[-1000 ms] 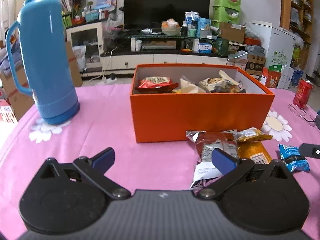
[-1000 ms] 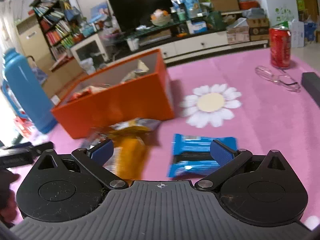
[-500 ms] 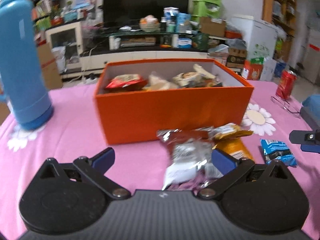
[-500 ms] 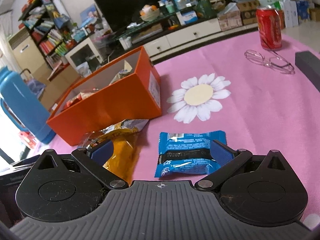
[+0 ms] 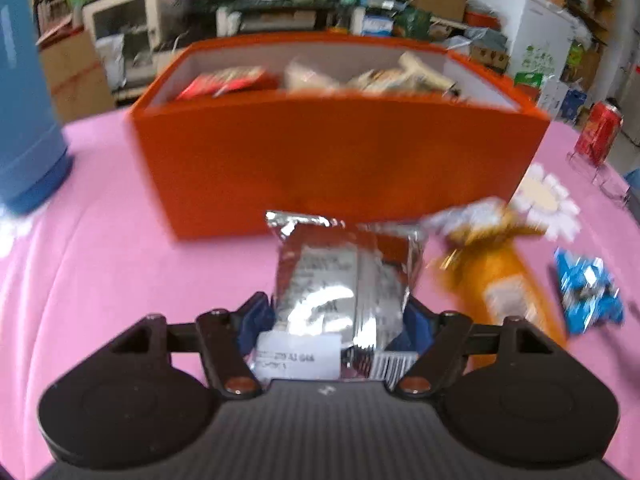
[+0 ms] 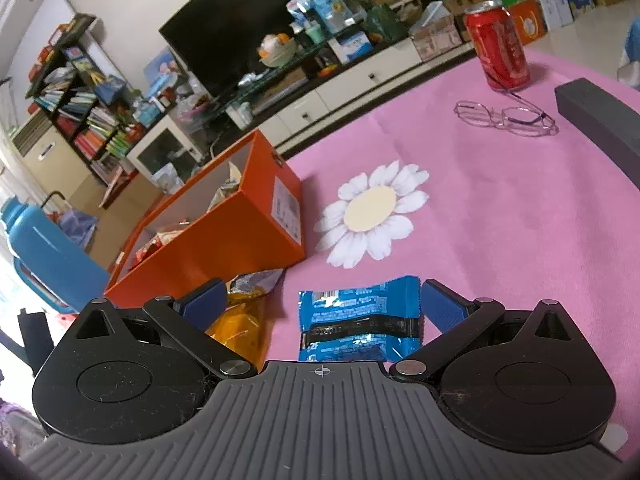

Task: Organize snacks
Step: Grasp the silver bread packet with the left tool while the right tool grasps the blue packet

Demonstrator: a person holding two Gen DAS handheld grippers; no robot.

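An orange box [image 5: 340, 160] holding several snack packets stands on the pink tablecloth; it also shows in the right wrist view [image 6: 224, 240]. My left gripper [image 5: 334, 320] is shut on a silver and red snack bag [image 5: 340, 280] in front of the box. An orange snack bag [image 5: 500, 280] and a blue packet [image 5: 588, 288] lie to its right. My right gripper [image 6: 322, 306] is open, its fingers on either side of the blue packet [image 6: 360, 320], with the orange bag [image 6: 240, 320] by its left finger.
A blue thermos [image 5: 24, 100] stands left of the box. A red can [image 6: 500, 48], glasses [image 6: 508, 118] and a dark grey object [image 6: 600, 120] sit at the right. White daisy prints [image 6: 372, 212] mark the tablecloth.
My left gripper has moved forward and right and closed on the silver and red bag. My right gripper has shifted slightly over the blue packet and stays open.
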